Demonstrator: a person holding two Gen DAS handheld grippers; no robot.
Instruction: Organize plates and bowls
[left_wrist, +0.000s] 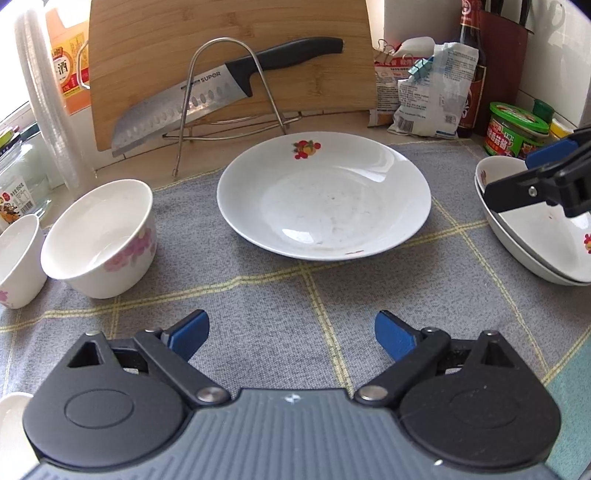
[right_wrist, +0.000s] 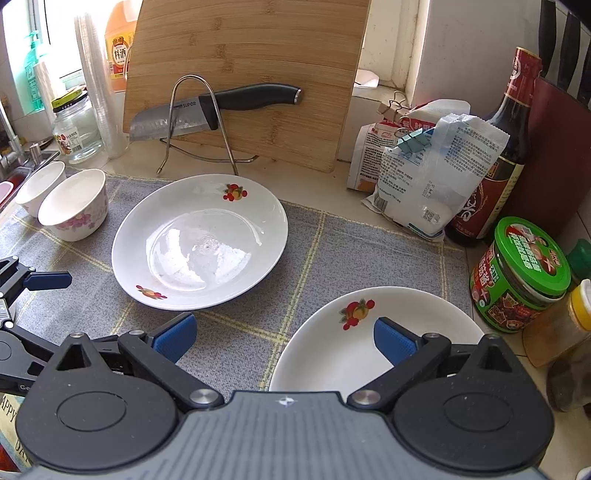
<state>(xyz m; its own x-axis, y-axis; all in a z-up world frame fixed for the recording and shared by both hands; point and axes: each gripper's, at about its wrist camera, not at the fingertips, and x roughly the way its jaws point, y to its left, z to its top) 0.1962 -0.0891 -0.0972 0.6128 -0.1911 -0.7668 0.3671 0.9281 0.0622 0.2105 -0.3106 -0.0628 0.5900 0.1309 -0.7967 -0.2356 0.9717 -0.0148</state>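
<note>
White plate dead centre of left view, straight ahead of left gripper, jaws apart, empty. Right gripper gaping too, over stacked plates lower right.

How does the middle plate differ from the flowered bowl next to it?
The plate is wide and shallow; the bowl is narrower with tall walls. The plate bears red-orange fruit prints inside its rim; the bowl has pink flowers on its outer wall. Both are white, upright, and resting on the grey mat.
</note>
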